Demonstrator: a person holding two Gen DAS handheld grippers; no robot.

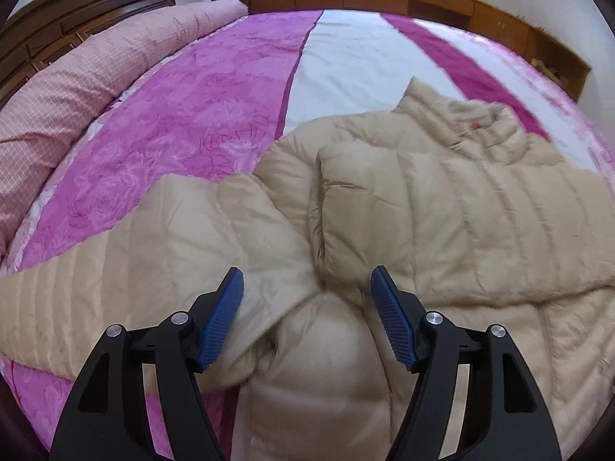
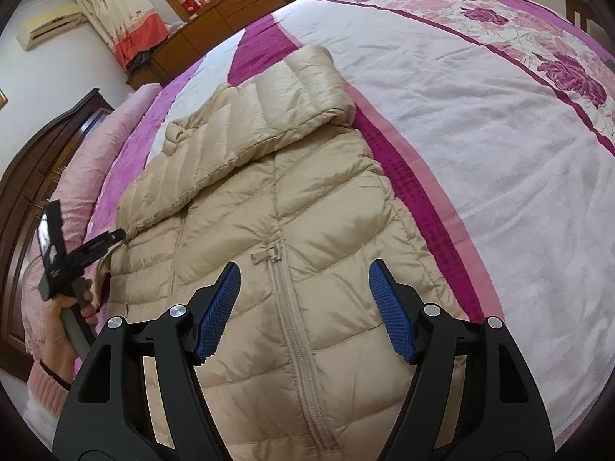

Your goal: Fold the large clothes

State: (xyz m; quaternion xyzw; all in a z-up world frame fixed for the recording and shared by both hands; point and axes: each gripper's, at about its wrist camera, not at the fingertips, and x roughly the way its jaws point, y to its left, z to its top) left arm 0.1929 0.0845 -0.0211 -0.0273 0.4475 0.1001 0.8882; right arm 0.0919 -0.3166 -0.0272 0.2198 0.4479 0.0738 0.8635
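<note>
jacket (image 2: pixel 292 207): beige quilted | bedspread (image 2: pixel 480 134): magenta-white floral stripes | fingers (image 2: pixel 217 307): blue | quilt (image 1: pixel 96 77): pink, maybe checked

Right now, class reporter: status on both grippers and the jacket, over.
Left gripper open over a loose sleeve. Right gripper open above the zipper. Beige puffer jacket flat on bed. Nothing obstructing.

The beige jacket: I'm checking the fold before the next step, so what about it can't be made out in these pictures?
- Beige jacket hem: cut off by the right wrist view's bottom edge, behind the right gripper.
- Collar: motion-blurred in the left wrist view.
- Fabric below the left gripper: blurred and covered by its black frame.
- Underside: hidden against the bedspread.
</note>
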